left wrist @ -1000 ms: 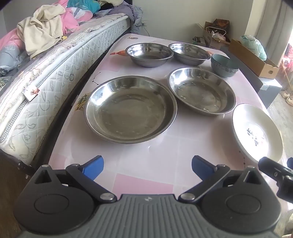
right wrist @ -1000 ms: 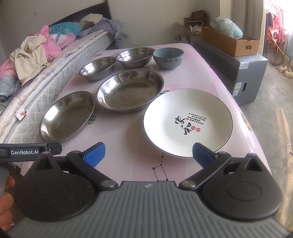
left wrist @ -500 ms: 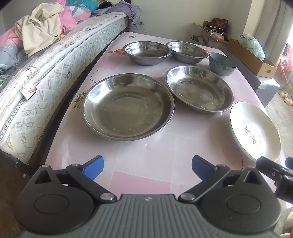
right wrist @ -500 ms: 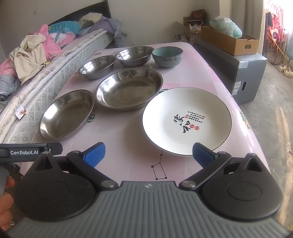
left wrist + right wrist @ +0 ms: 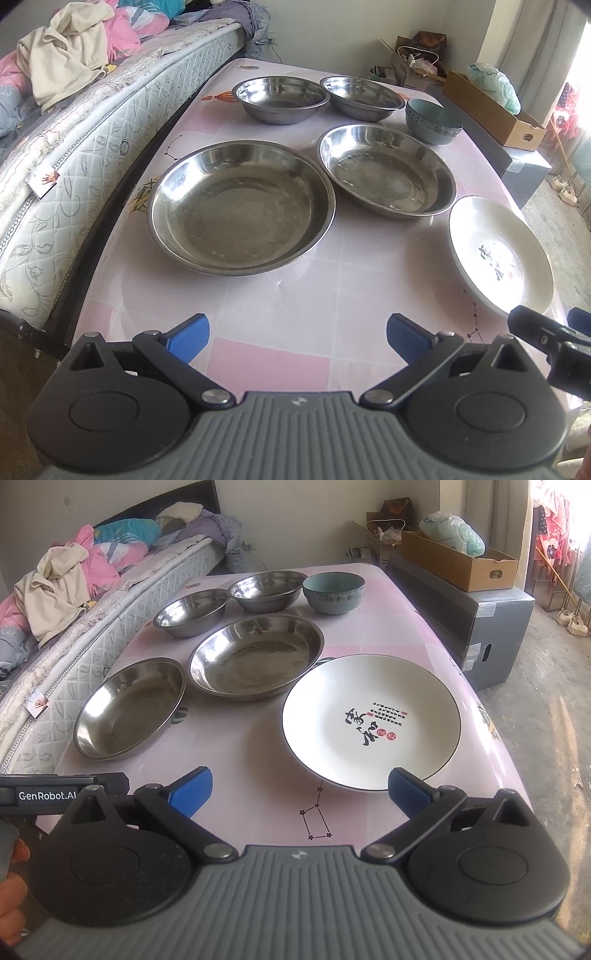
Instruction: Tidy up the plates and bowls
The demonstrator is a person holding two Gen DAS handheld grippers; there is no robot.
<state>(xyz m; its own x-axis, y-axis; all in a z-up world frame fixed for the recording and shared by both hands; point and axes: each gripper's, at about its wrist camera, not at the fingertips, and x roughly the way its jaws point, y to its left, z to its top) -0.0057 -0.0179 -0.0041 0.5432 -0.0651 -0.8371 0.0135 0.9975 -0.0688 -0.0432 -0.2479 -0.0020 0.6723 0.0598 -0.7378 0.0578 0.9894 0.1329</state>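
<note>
The pink glossy table (image 5: 295, 295) fills mid-frame; the wide shallow steel dish (image 5: 242, 206) sits centre-left, the round white ceramic plate with black calligraphy (image 5: 371, 722) centre-right, the small teal glazed bowl (image 5: 334, 590) upper centre; the left gripper (image 5: 297, 338) and right gripper (image 5: 300, 788) hover with jaws apart, empty.

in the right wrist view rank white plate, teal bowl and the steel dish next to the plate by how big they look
1. white plate, though nearest the camera
2. steel dish, close behind it, so the order is unsure
3. teal bowl, clearly smallest, also farthest
</note>
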